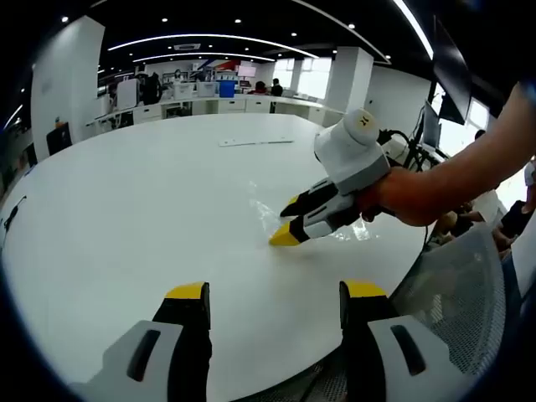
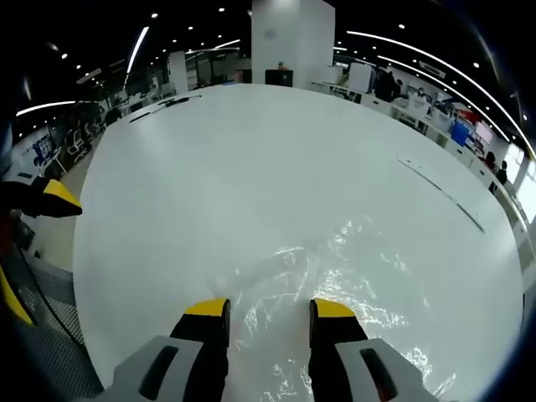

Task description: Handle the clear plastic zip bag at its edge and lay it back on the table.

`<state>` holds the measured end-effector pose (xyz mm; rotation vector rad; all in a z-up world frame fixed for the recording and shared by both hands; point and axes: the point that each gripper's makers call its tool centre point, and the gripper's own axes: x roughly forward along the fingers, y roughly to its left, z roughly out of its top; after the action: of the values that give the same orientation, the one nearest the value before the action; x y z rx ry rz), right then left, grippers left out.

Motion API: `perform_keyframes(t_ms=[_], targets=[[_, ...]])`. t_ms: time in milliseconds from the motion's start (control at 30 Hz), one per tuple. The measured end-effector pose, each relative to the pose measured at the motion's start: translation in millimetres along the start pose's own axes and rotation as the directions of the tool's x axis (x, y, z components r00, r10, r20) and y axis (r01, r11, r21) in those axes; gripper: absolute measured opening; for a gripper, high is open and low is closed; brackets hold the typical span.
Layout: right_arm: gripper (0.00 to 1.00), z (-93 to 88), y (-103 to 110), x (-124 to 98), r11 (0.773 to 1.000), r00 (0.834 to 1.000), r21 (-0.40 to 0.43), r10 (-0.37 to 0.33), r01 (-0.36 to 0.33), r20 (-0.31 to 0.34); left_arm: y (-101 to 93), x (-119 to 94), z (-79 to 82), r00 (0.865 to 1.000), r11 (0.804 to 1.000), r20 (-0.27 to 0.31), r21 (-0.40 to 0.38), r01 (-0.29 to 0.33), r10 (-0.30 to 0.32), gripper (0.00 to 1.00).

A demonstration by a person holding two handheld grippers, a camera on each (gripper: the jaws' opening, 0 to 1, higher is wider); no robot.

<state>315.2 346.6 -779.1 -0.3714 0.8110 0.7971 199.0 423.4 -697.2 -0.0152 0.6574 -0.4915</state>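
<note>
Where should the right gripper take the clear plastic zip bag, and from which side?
Probably at the near edge of the zip bag, coming in low from the person's side. The bag lies flat and crinkled on the white table, and the open right gripper already straddles that edge, so only a thin rim is grippable.

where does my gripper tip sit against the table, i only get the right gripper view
Observer: In the left gripper view the right gripper tilts down, its lower yellow tip at the table surface by the zip bag.
Operator: is the left gripper holding anything
Observer: No. The left gripper is open over bare table, apart from the bag.
</note>
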Motion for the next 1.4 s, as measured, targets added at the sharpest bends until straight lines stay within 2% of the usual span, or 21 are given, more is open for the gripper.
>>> perform_keyframes(t_ms=[267,400,667,900,1400], targets=[[0.25,-0.9,0,-4,1.000,1.000,-0.015,0.006,-0.006,-0.011,-0.2,0,-0.1,1.000,1.000,-0.001,0.002,0.000,0.000,0.61],[0.12,-2.8,5,-7,0.998,0.999,-0.058,0.027,-0.028,-0.025,1.1,0,-0.4,1.000,1.000,-0.002,0.003,-0.002,0.002,0.61],[0.01,-8.1,5,-11,0.990,0.998,-0.130,0.051,-0.056,-0.035,-1.0,2,-2.1,1.000,1.000,-0.011,0.013,0.002,-0.002,0.60],[0.00,-11.5,13,-17,0.983,0.997,-0.169,0.063,-0.068,-0.032,-1.8,2,-3.1,1.000,1.000,-0.018,0.020,0.005,-0.005,0.59],[0.00,-3.8,14,-27,0.968,0.996,-0.235,0.094,-0.090,0.006,-1.8,4,-6.3,0.999,0.999,-0.034,0.039,0.009,-0.007,0.59]])
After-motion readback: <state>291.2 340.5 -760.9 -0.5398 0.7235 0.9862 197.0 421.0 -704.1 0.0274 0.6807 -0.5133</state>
